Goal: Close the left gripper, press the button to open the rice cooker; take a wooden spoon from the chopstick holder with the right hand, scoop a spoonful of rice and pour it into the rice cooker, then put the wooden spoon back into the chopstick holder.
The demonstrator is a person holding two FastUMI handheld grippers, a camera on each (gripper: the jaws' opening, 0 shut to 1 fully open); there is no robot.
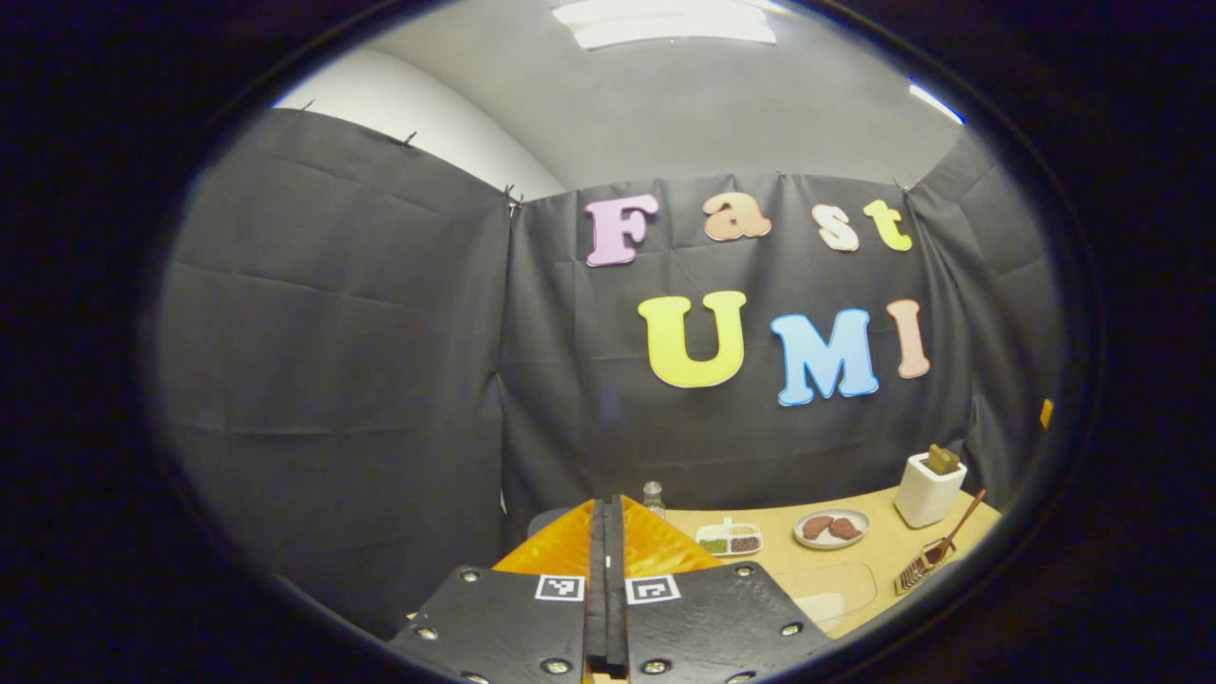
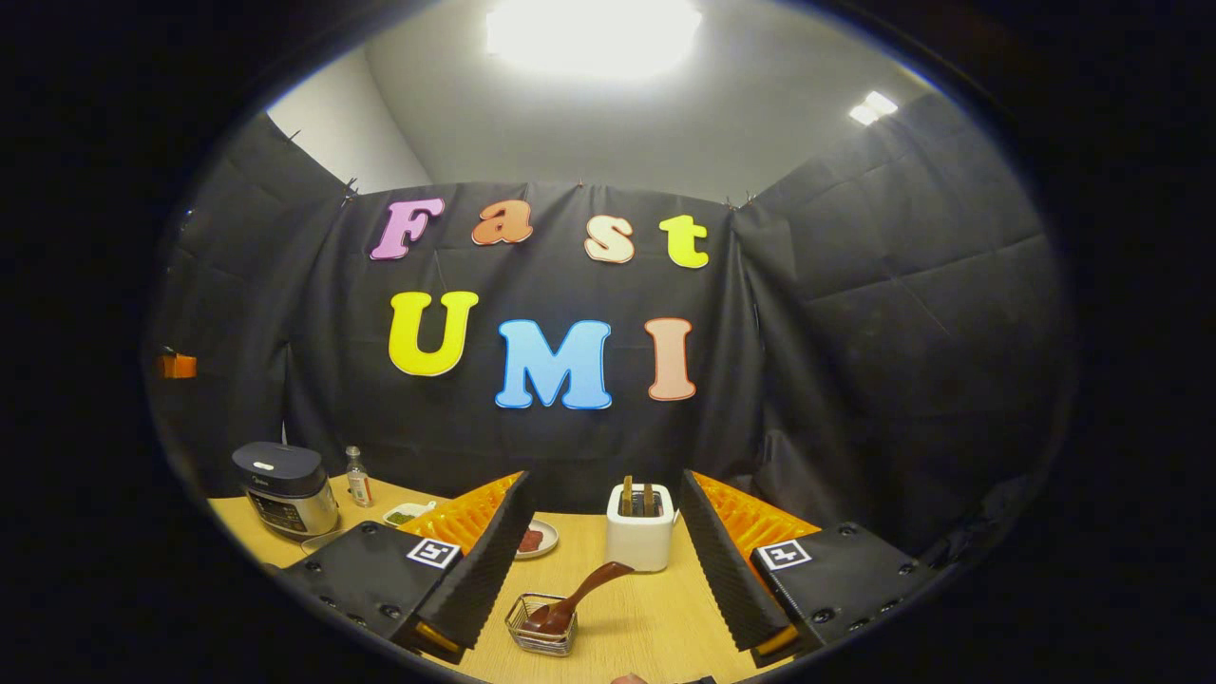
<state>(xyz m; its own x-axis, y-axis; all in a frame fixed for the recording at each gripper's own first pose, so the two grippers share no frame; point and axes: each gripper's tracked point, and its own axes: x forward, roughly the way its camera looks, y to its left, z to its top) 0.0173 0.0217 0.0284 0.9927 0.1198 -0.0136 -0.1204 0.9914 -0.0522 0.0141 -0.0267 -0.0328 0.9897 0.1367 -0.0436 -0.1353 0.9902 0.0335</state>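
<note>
Nearest the right gripper (image 2: 608, 579), whose fingers stand wide apart and empty, a wooden spoon (image 2: 579, 597) leans in a small wire chopstick holder (image 2: 540, 627) on the table (image 2: 655, 617); it looks light, stiff and smooth, best pinched on the raised handle; the left gripper (image 1: 605, 570) is pressed together, and the rice cooker (image 2: 285, 489) sits lid down at far left

A staged kitchen corner inside a recording booth, not a real home. Black cloth walls (image 2: 855, 313) pinned up on every side ahead, plain ceiling with bright light panels (image 2: 594, 33) overhead. Below and ahead of the right tool, a light wooden table (image 2: 646, 617) set with kitchen goods: rice cooker (image 2: 285, 489) far left, small bottle (image 2: 358, 478) beside it, white chopstick holder (image 2: 640, 527) straight ahead, wire basket (image 2: 541, 625) with a wooden spoon (image 2: 578, 597) nearest, plate of food (image 1: 831, 527).
</note>
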